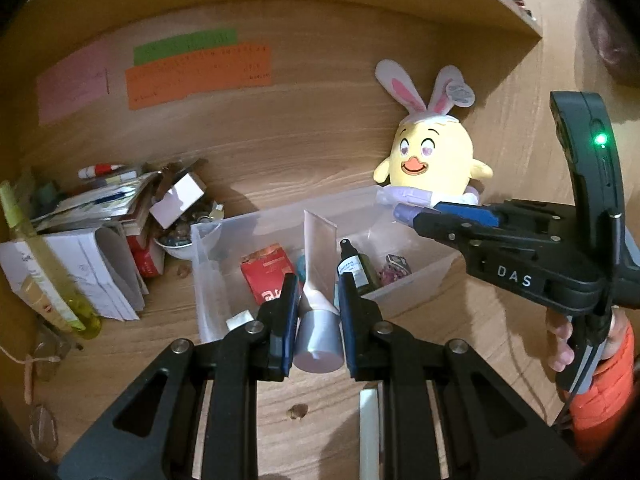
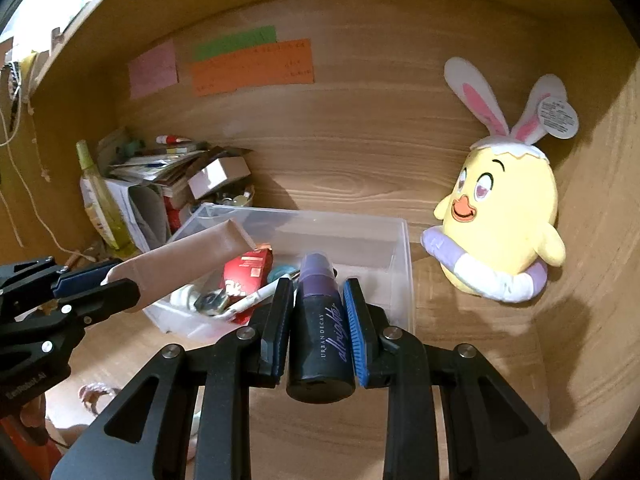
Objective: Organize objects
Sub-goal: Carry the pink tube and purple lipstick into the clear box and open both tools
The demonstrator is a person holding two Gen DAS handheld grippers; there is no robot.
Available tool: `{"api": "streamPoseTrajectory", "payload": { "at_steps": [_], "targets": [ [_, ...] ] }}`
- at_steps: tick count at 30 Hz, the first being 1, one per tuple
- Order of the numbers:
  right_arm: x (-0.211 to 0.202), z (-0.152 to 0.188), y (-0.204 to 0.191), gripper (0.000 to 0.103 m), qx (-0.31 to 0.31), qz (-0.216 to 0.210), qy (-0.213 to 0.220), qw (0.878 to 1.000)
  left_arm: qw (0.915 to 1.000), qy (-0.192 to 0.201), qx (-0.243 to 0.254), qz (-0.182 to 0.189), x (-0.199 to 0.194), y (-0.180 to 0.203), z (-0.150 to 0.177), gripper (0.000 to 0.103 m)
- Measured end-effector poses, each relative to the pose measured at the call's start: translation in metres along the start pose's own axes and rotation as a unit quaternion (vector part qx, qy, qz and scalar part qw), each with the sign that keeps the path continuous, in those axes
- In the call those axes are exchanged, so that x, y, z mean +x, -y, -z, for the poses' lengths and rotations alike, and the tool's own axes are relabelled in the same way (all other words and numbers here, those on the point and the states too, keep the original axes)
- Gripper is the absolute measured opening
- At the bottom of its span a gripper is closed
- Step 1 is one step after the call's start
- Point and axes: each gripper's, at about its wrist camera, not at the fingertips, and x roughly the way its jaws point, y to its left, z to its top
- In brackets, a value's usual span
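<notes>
One tube [image 1: 318, 240] clamped in left tongs [image 1: 318, 300]; one bottle [image 2: 318, 320] clamped in right tongs [image 2: 318, 312].

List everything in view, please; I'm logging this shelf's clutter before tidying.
Tube: one, beige with silver cap, in left gripper.
Spray bottle: one, dark purple, in right gripper.
Clear bin: one, transparent, centre of desk.
Red packet: one, red, inside bin.
Small green bottle: one, inside bin.
Plush chick: one, yellow with bunny ears, right of bin.
Paper notes: three; pink, green, orange; back wall.
Paper pile: mixed, left of bin.
Left gripper: black, shut.
Right gripper: black, shut.
</notes>
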Motion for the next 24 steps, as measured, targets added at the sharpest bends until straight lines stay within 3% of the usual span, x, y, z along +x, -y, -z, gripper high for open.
{"api": "streamPoseTrajectory", "payload": {
  "at_steps": [11,24],
  "targets": [
    [0.032,-0.021,0.005,0.023,-0.014,0.016,-0.012,1.000,0.9995,-0.022,-0.024,-0.002,0.040,-0.013,-0.022,0.019],
    [0.077,-0.008,0.019,0.023,0.004,0.013,-0.059,0.998,0.9973,-0.067,-0.028,-0.003,0.091,-0.015,-0.021,0.019]
  ]
}}
